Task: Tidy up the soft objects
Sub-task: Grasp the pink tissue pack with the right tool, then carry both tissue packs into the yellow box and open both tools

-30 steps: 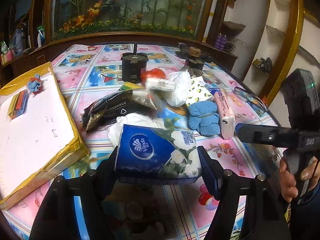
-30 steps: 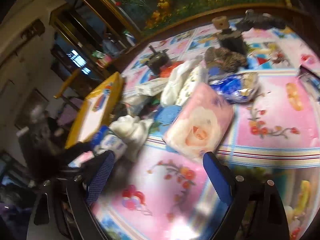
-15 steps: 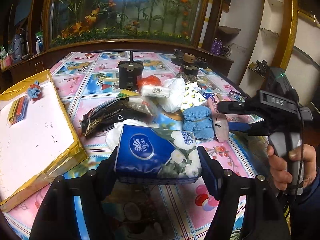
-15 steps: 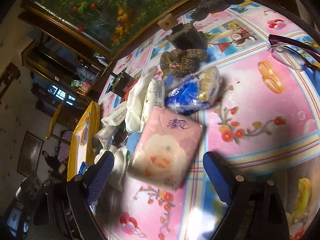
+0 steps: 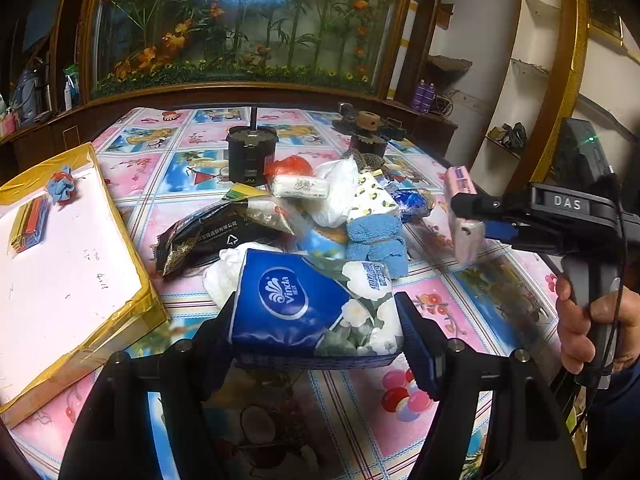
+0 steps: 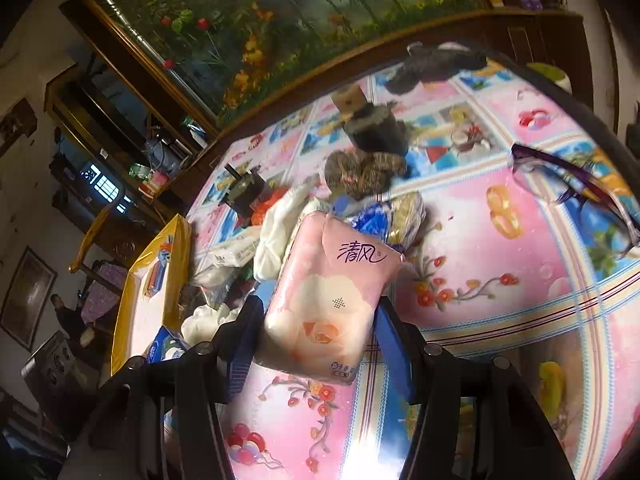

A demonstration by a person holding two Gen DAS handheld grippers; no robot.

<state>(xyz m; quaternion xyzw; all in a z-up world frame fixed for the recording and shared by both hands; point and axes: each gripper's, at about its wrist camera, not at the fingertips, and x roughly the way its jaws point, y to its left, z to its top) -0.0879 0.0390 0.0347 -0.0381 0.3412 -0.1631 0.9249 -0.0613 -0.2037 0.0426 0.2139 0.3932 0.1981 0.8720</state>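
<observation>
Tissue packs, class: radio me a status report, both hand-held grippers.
Left hand-held gripper clamps blue tissue pack. Right hand-held gripper, jaws just closing, grips pink tissue pack. Nothing in the way.

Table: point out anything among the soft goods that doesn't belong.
Purple-framed glasses lie loose at the table's right edge, and two black motor-like parts stand behind the pile: hard items among tissue packs and cloths.

Two hand-held grippers, both clamped.
The left gripper (image 5: 320, 328) is kept level; the right gripper (image 6: 316, 320), jaws just closed in, is gripped by a hand (image 5: 596, 332).
</observation>
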